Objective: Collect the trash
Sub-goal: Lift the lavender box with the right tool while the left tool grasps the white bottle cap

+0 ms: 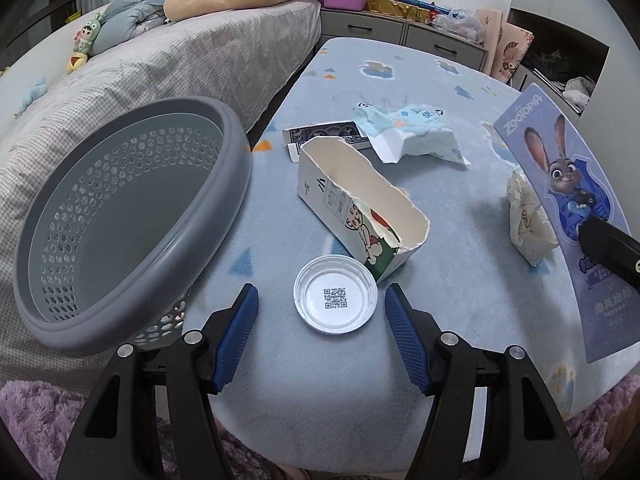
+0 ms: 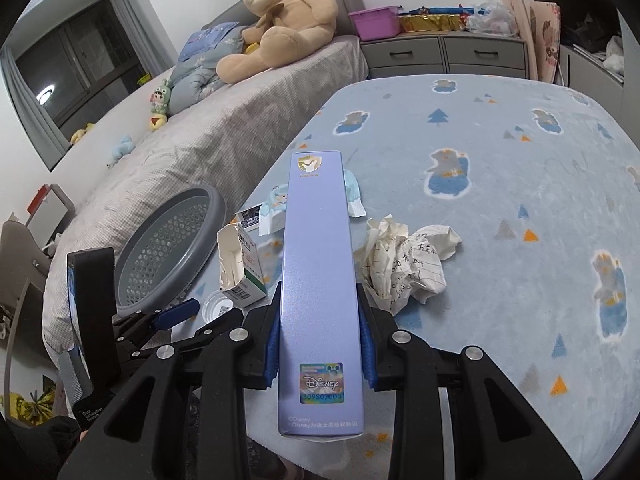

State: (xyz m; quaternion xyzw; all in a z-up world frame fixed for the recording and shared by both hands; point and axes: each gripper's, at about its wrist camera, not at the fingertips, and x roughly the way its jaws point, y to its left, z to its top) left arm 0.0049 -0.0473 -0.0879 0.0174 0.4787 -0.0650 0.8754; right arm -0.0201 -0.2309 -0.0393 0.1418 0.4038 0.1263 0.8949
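A home bedroom: bed [image 2: 224, 128] with teddy bear [image 2: 280, 20]; drawer unit [image 2: 444, 54]

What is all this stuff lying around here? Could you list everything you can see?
Basket: one, grey, perforated, tilted at the blanket's left edge.
Round lid: one, white with a printed code, on the blanket between the open left fingers.
Torn carton: one, white and green, beside the lid.
Flat box: one, dark patterned, behind the carton.
Wrapper: one, pale blue, crumpled.
Crumpled paper: one, white with handwriting.
Long box: one, lilac, gripped.
Teddy bear: one, tan, on the bed.
Purple tub: one, on the drawers.
Left hand-held gripper: open, over the lid.
Right hand-held gripper: shut on the long box.
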